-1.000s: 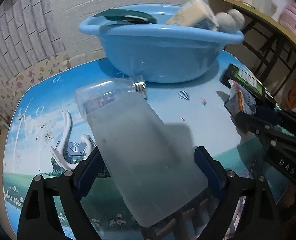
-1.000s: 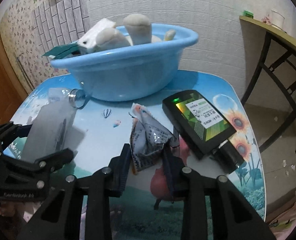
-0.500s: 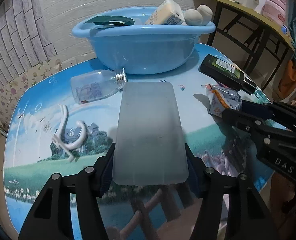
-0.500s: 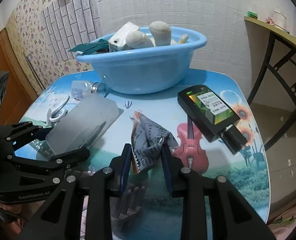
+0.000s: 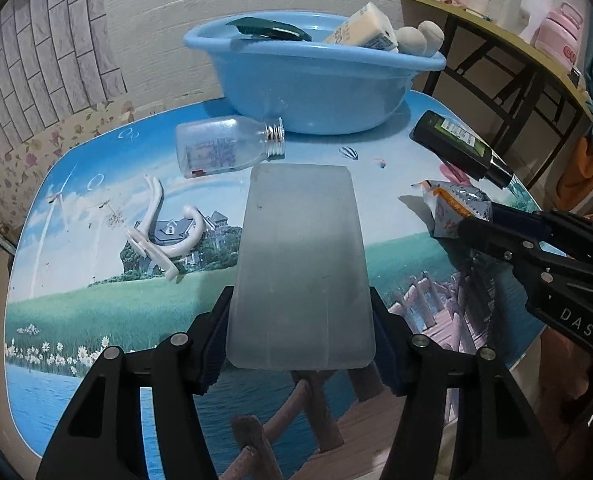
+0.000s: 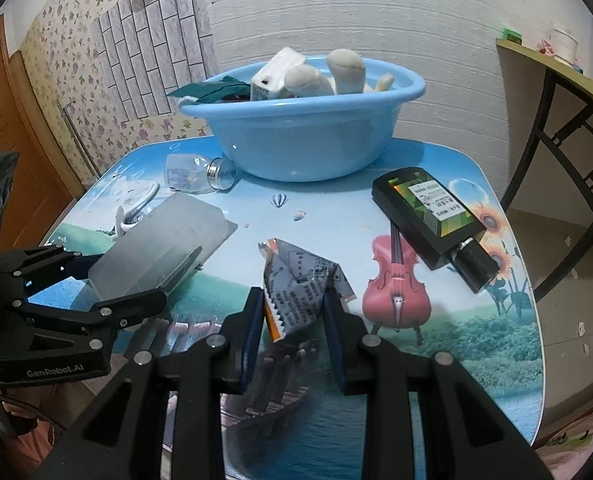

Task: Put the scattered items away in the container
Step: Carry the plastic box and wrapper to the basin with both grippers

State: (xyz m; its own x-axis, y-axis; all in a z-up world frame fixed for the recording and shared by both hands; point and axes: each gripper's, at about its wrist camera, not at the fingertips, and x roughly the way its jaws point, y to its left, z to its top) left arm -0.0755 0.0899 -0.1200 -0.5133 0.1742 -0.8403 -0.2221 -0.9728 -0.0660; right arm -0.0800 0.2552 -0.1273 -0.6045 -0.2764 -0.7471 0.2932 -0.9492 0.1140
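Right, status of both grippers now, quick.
Left gripper: closed on the frosted plastic case, held above the table.
Right gripper: closed on the crumpled snack packet.

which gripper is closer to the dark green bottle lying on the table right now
Right. The right gripper, shut on the crumpled packet, sits just beside the dark bottle. The left gripper, holding the frosted case, is across the table.
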